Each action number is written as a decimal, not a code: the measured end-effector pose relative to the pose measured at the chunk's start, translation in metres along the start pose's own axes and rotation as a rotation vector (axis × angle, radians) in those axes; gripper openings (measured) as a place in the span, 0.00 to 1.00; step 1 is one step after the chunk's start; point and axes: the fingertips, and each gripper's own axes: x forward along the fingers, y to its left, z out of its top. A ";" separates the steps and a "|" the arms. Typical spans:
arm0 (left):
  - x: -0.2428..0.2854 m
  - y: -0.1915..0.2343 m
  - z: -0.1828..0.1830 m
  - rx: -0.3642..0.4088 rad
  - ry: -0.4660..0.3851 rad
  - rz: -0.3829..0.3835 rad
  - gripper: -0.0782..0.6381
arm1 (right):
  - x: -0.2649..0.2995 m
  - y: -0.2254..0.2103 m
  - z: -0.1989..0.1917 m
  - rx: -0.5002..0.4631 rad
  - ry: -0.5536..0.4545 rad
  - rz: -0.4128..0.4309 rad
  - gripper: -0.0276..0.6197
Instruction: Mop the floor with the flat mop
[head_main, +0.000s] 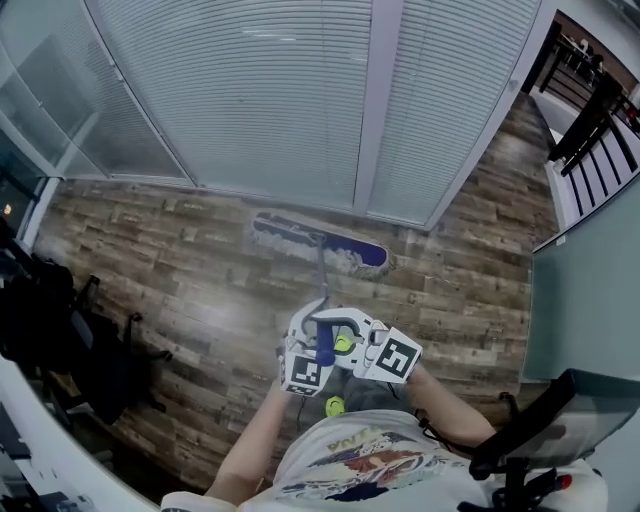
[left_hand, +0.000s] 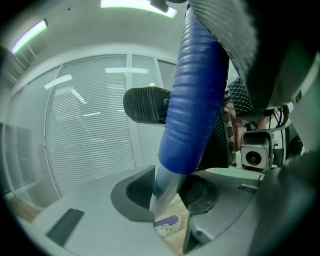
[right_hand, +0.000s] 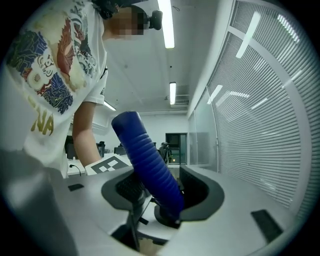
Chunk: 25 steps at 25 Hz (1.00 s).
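Mid-stroke, seen from my remote station. The mop head (head_main: 320, 246) lies flat on the wood floor (head_main: 180, 260), just in front of the blinds (head_main: 280, 100), and its handle (head_main: 322, 285) slopes back to both grippers, which sit close together at the top end. The left gripper (left_hand: 167, 195) has its jaws partly closed on the handle where the blue grip (left_hand: 192, 95) gives way to bare pole. The right gripper (right_hand: 159, 192) has its jaws clamped on the ribbed grip itself, higher up. I judge three hazards. One more push forward could knock the head against the foot of the blinds. With both holds bunched at one end I have little leverage, so the head may tip and lift an edge off the floor. The left jaws sit at the grip's lower end and could slide onto the smooth pole, letting the handle twist. The dark chairs (head_main: 60, 330) at left limit a wide sideways sweep.
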 end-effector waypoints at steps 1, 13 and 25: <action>0.017 0.011 0.000 0.000 0.005 -0.002 0.27 | 0.001 -0.021 -0.002 0.006 -0.009 -0.008 0.36; 0.137 0.103 0.034 0.035 0.019 0.035 0.27 | 0.008 -0.175 0.012 0.094 -0.070 -0.015 0.36; 0.036 0.029 0.010 0.063 0.064 0.031 0.26 | 0.000 -0.048 0.008 0.166 -0.064 -0.008 0.39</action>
